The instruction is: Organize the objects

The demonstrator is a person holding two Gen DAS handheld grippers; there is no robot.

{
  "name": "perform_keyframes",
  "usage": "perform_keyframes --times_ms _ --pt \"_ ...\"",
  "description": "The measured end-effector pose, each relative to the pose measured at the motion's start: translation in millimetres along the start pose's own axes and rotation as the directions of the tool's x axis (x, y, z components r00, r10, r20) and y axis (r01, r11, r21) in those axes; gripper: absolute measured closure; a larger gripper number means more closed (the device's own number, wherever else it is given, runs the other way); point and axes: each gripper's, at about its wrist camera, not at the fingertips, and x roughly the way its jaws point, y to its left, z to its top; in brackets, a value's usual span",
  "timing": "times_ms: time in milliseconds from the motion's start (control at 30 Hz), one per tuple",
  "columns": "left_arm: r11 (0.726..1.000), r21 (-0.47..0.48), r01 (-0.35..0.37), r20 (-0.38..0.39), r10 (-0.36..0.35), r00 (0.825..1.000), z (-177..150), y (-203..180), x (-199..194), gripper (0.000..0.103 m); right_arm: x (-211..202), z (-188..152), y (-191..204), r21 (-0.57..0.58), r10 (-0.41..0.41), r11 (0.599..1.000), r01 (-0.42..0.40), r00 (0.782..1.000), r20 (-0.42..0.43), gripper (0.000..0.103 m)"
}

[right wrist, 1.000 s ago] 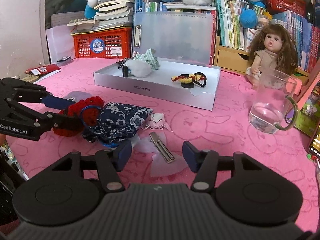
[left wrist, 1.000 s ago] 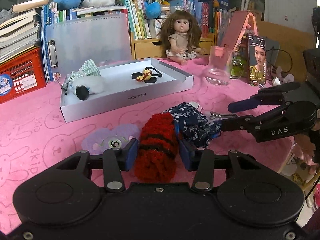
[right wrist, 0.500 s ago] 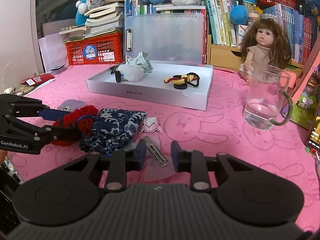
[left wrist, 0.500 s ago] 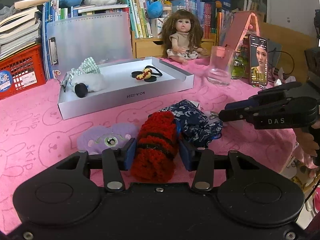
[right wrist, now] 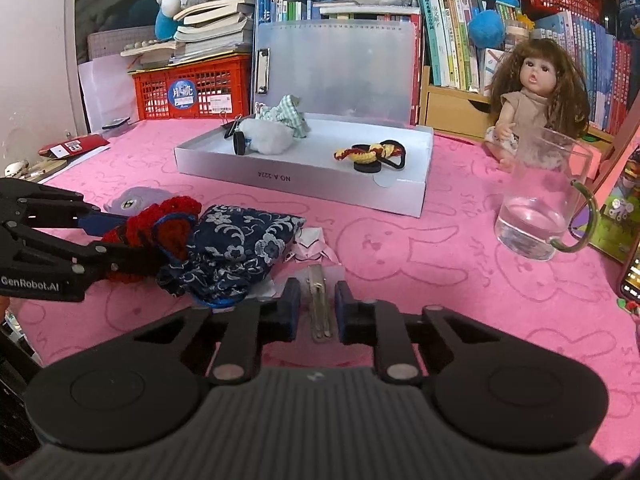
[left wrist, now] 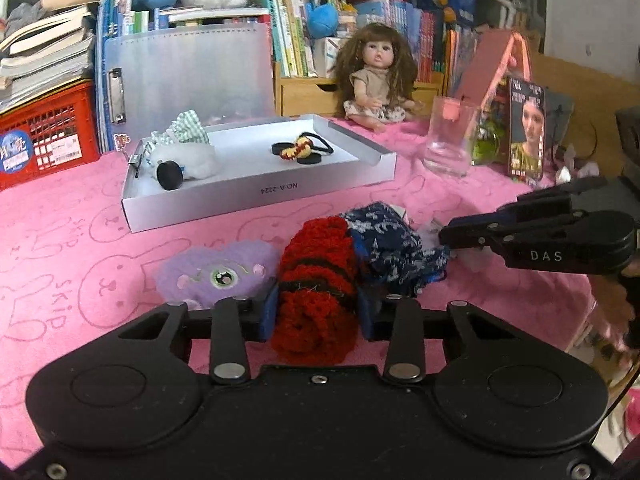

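Note:
A red knitted hair tie with dark stripes lies on the pink cloth, and my left gripper is closing on it, pads pressing both its sides. A blue floral fabric piece touches its right side, and a purple plush piece lies to its left. In the right wrist view a metal hair clip sits lengthwise between the pads of my right gripper, which is shut on it. A white tray farther back holds hair ties and a white plush piece.
A glass jug with a little water stands at the right, with a doll behind it. A phone leans at the far right. A red crate, books and plush toys line the back. A folded pink paper lies by the floral fabric.
My right gripper's jaws have closed from wide apart onto the metal hair clip. The left jaws have squeezed the red hair tie a little tighter. Neither hand has shifted.

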Motion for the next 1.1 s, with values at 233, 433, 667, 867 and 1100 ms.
perform_keyframes --times_ms 233,433,667,867,1100 --pt "1.0 -0.005 -0.011 0.047 0.011 0.999 9 4 -8 0.067 -7 7 -6 0.035 -0.033 0.999 0.032 0.999 0.037 0.091" --pt "0.999 -0.034 -0.022 0.054 0.024 0.998 14 12 -8 0.067 -5 6 -8 0.054 -0.036 0.998 0.035 0.999 0.024 0.091" --pt "0.998 -0.05 -0.036 0.061 0.039 0.997 16 18 -8 0.067 -10 13 -12 0.069 -0.045 0.997 0.042 0.998 0.051 0.091" --pt "0.996 -0.073 -0.046 0.063 0.051 0.997 23 24 -4 0.067 -13 20 -17 0.077 -0.069 0.995 0.063 0.995 0.07 0.091" --pt "0.991 -0.115 -0.07 0.059 0.078 0.995 44 40 7 0.067 -8 36 -19 0.08 -0.09 0.993 0.083 0.992 0.085 0.091"
